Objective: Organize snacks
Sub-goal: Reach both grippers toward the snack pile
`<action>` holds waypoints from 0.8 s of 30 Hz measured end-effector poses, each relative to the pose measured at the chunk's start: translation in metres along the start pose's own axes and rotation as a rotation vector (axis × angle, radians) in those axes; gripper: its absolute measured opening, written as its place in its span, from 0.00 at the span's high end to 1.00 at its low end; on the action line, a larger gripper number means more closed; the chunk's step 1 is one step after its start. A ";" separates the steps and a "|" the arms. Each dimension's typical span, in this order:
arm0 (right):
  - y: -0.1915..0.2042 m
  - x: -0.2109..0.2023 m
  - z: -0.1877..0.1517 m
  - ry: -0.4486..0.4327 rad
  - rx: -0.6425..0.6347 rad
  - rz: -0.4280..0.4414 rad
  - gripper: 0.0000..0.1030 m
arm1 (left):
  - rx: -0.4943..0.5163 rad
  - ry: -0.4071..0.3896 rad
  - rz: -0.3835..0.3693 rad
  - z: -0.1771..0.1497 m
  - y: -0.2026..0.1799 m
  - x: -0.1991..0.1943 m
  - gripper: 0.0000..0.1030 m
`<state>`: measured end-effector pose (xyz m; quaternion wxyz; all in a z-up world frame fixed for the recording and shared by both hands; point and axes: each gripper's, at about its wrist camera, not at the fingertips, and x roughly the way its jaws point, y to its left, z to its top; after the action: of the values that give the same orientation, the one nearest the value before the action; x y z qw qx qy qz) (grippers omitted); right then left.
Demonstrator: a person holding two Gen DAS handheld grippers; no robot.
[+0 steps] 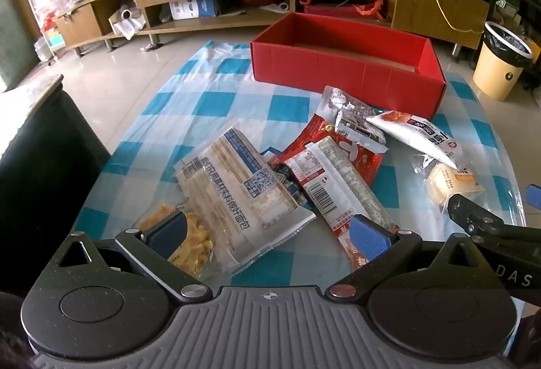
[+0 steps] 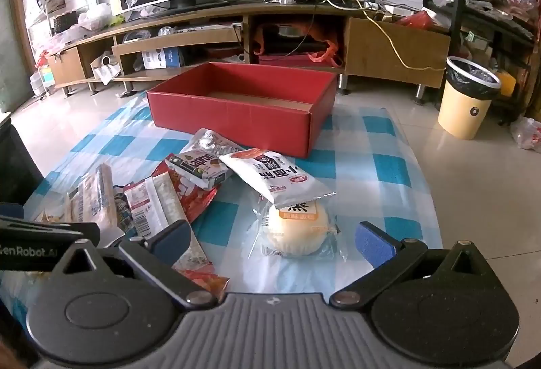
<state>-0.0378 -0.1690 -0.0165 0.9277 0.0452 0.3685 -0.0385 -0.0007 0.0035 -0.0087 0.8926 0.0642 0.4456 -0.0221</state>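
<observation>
Several snack packets lie in a heap on a blue-checked cloth. A pale bread packet lies over a clear bag of yellow crisps. Beside it are a long red-and-white packet, a white pouch and a round wrapped bun. An empty red box stands behind them, also in the right wrist view. My left gripper is open just above the bread packet. My right gripper is open around the bun, not touching it.
A low wooden TV stand with a television runs along the back. A yellow waste bin stands on the floor at the right. A dark seat is at the left. The cloth's edges drop to a tiled floor.
</observation>
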 end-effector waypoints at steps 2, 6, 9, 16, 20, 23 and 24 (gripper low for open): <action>0.000 0.000 0.000 0.001 0.000 0.000 0.01 | -0.001 0.002 0.000 0.000 0.000 0.000 0.00; 0.000 0.000 0.000 -0.001 0.000 0.000 0.01 | 0.000 0.003 0.001 0.000 0.000 0.000 0.00; 0.000 0.000 0.001 0.002 0.001 0.000 0.01 | 0.000 0.003 0.001 0.000 0.000 0.000 0.00; -0.001 -0.002 0.004 0.003 0.001 0.000 0.01 | 0.000 0.004 0.003 -0.001 0.001 0.000 0.00; 0.000 -0.001 0.001 0.003 0.002 0.001 0.01 | 0.001 0.006 0.006 -0.002 0.000 0.001 0.00; -0.001 -0.003 0.002 0.005 0.003 0.001 0.01 | 0.001 0.008 0.007 -0.002 0.001 0.001 0.00; -0.001 -0.004 0.002 0.006 0.003 0.001 0.01 | 0.001 0.009 0.008 -0.002 0.000 0.001 0.00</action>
<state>-0.0393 -0.1698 -0.0127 0.9266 0.0469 0.3711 -0.0382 -0.0014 0.0038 -0.0108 0.8908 0.0663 0.4492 -0.0185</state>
